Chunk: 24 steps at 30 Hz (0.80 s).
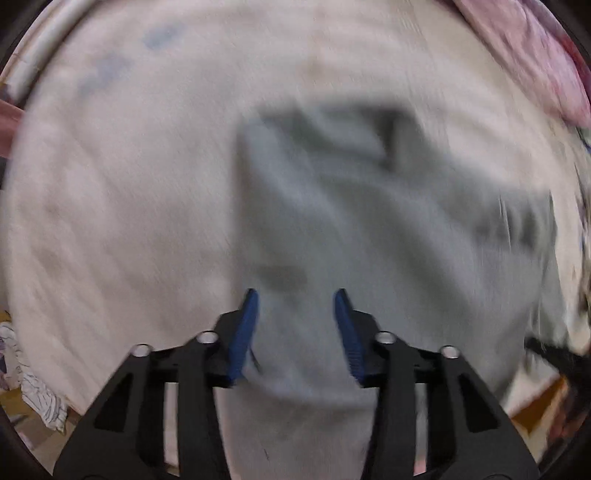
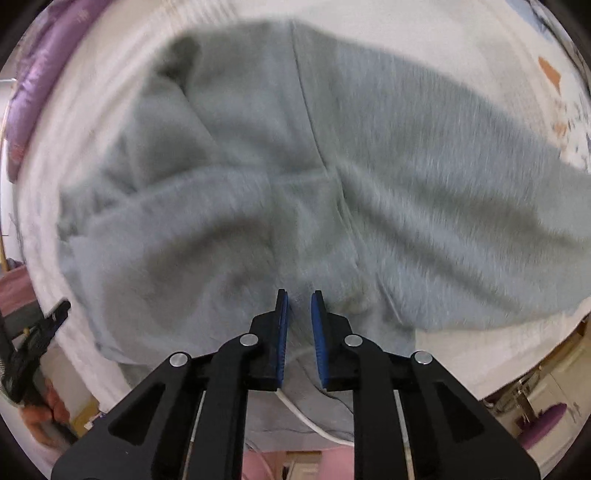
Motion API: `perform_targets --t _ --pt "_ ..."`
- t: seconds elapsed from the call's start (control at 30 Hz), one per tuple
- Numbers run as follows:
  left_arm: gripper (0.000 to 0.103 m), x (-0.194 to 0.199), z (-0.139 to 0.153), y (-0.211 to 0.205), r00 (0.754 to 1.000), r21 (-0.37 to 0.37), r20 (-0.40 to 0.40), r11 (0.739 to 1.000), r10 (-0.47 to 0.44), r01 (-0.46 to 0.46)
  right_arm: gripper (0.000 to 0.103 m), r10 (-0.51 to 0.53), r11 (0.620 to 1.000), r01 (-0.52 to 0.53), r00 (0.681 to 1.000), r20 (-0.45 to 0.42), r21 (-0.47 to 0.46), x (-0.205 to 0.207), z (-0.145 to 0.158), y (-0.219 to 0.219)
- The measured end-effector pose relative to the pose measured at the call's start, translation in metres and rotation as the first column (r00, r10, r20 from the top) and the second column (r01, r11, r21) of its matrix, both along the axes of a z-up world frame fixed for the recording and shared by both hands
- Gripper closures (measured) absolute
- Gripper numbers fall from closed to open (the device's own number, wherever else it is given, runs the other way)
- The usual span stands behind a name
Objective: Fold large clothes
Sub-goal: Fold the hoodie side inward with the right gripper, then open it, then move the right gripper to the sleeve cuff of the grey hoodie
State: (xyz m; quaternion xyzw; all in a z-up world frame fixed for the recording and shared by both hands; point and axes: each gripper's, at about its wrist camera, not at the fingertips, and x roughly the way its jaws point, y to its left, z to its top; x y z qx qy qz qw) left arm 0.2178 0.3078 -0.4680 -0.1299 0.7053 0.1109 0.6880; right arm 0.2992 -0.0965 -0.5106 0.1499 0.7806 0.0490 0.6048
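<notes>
A large grey-green fleece garment [image 1: 369, 221] lies crumpled on a white sheet [image 1: 129, 184]. The view is blurred. My left gripper [image 1: 296, 293] points down over the garment's near left part, its blue pads clearly apart with nothing pinched between them. In the right wrist view the same garment [image 2: 258, 166] fills the middle, with a seam running down it. My right gripper [image 2: 300, 293] hovers over its near edge. The pads stand a narrow gap apart, and only cloth lying below shows through the gap.
The white sheet [image 2: 369, 22] surrounds the garment. A pink cloth [image 1: 517, 55] is bunched at the far right, a purple pillow [image 2: 33, 85] at the far left. A white cord [image 2: 306, 417] runs under the right gripper. A hand [image 2: 40, 417] shows at the lower left.
</notes>
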Motion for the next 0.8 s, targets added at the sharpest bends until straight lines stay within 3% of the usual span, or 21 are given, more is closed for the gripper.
perform_targets --t 0.1,0.13,0.17,0.27,0.33,0.37,0.4,0.43,0.47,0.5,0.6,0.77,0.8 --pt "0.069 -0.026 -0.045 -0.011 0.994 0.12 -0.102 0.991 -0.041 0.053 0.09 0.003 0.999 -0.004 1.0 -0.028 -0.041 -0.004 -0.027 0.001" --pt "0.069 -0.031 -0.055 -0.01 0.995 0.113 -0.096 0.992 -0.041 0.052 0.09 -0.011 0.999 0.01 0.999 -0.032 -0.04 -0.003 -0.037 0.001" --pt "0.069 -0.035 -0.059 -0.008 0.998 0.106 -0.039 0.993 -0.046 0.05 0.09 -0.021 0.999 0.019 0.999 -0.034 -0.045 -0.002 -0.041 0.003" --pt "0.068 -0.033 -0.05 -0.01 0.997 0.098 -0.043 0.993 -0.063 0.067 0.088 0.034 0.996 -0.037 0.998 -0.044 -0.079 0.007 -0.03 0.01" --pt "0.064 -0.028 -0.04 -0.011 0.997 0.092 -0.048 0.994 -0.059 0.063 0.087 0.017 0.998 -0.02 0.999 -0.041 -0.063 0.003 -0.02 0.026" --pt "0.046 -0.026 -0.032 -0.013 0.997 0.085 -0.043 0.994 -0.059 0.062 0.084 0.006 0.999 -0.007 0.999 -0.041 -0.044 0.004 -0.013 0.024" --pt "0.035 -0.024 -0.023 -0.013 0.998 0.095 -0.025 0.994 -0.059 0.061 0.069 -0.01 0.999 0.008 0.999 -0.034 -0.032 0.003 -0.002 0.022" --pt "0.017 -0.022 -0.014 -0.01 0.998 0.118 0.001 0.991 -0.065 0.064 0.054 -0.023 0.999 0.022 1.0 -0.022 -0.028 0.006 0.007 0.021" --pt "0.015 -0.023 -0.002 -0.017 0.996 0.114 0.037 0.991 -0.078 0.073 0.029 -0.037 0.999 0.037 0.999 -0.002 -0.023 0.007 0.02 0.017" --pt "0.015 -0.023 0.005 -0.02 0.995 0.103 0.049 0.992 -0.085 0.08 0.02 -0.049 0.998 0.05 0.998 0.029 -0.026 0.004 0.034 0.014" --pt "0.015 -0.022 0.025 -0.032 0.995 0.106 0.054 0.991 -0.088 0.081 0.02 -0.048 0.999 0.05 0.993 0.112 -0.014 0.004 0.074 0.005" --pt "0.015 -0.03 0.07 -0.056 0.993 0.114 0.08 0.991 -0.085 0.076 0.02 -0.042 0.999 0.04 0.986 0.161 0.014 -0.007 0.115 0.008" --pt "0.015 -0.034 0.066 -0.046 0.993 0.117 0.087 0.99 -0.083 0.073 0.02 -0.036 0.999 0.034 0.985 0.169 0.017 -0.01 0.126 0.008"
